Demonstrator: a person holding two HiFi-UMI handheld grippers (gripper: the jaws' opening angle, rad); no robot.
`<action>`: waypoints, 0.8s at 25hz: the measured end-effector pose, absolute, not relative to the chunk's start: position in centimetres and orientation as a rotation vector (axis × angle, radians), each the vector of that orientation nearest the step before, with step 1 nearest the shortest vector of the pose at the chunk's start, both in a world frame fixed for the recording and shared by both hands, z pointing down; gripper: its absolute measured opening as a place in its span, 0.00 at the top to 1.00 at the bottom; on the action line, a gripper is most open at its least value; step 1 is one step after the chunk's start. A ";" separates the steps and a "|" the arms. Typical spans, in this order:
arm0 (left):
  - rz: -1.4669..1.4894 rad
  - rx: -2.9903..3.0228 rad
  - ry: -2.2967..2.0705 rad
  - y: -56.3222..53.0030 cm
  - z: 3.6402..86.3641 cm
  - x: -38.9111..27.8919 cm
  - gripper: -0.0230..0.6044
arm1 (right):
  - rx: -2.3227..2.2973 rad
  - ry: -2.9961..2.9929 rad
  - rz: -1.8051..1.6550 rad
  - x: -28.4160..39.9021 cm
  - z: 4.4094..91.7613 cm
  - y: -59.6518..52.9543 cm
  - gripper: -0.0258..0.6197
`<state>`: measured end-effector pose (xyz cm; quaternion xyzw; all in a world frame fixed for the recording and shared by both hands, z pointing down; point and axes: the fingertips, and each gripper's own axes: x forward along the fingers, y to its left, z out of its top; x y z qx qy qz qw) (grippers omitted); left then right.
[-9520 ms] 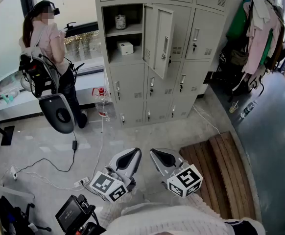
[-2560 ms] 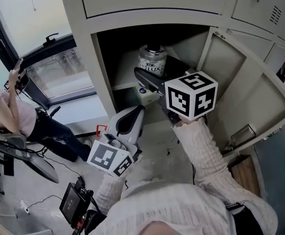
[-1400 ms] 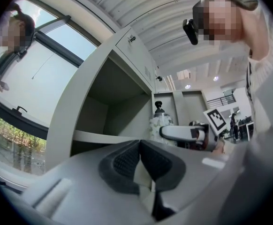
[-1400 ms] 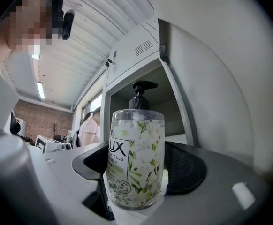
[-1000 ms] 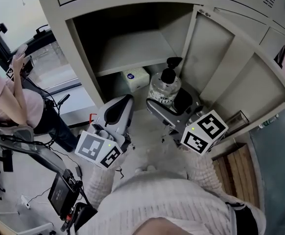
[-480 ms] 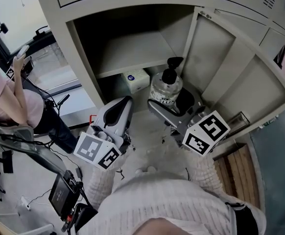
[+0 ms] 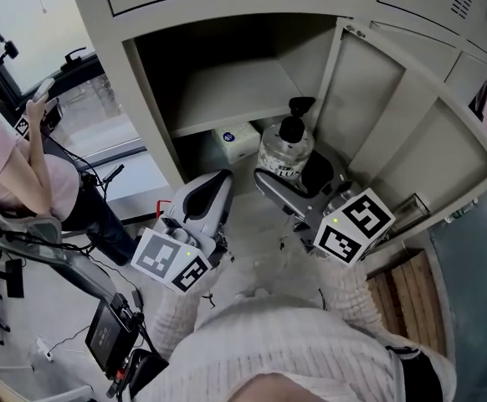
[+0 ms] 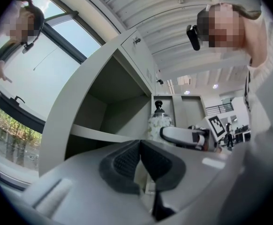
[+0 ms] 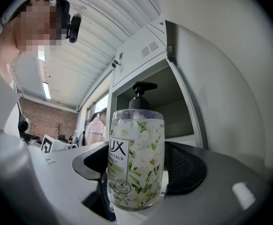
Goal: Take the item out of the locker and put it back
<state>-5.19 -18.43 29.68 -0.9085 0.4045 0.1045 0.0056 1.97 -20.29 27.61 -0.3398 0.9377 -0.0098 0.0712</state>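
Since a couple of seconds ago we have drawn the soap bottle (image 7: 284, 151) off the upper shelf (image 7: 231, 90) of the locker (image 7: 147, 99). It now hangs in the air in front of the open compartment, lower than that shelf and near the open door (image 7: 377, 115) on the right. The right claw (image 7: 289, 178) holds it, its two dark pads partly spread and pressed against either side of the bottle's lower body. The bottle stands upright, long axis vertical, with the black pump on top. In the right gripper view its spout points right, and the LUX label faces back toward the claw's camera. The left claw (image 8: 140, 161) sits lower and to the left of the bottle, apart from it, its pads closed against each other with nothing between them. A small white box (image 7: 239, 141) lies on the lower level of the compartment, beyond the bottle and to its left. A person in a pink top (image 7: 17, 174) stands far left by the window.
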 end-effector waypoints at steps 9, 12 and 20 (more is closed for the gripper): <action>0.294 -2.841 1.260 -19.1 29.4 -5.5 0.95 | -1.043 2.834 -0.066 1.3 28.0 -21.2 0.40; 0.305 -2.835 1.255 -19.3 29.1 -5.5 0.95 | -1.030 2.838 -0.037 0.9 27.2 -21.6 0.40; 0.329 -2.818 1.264 -19.9 28.7 -6.2 0.95 | -1.009 2.852 -0.100 -1.0 25.6 -24.2 0.40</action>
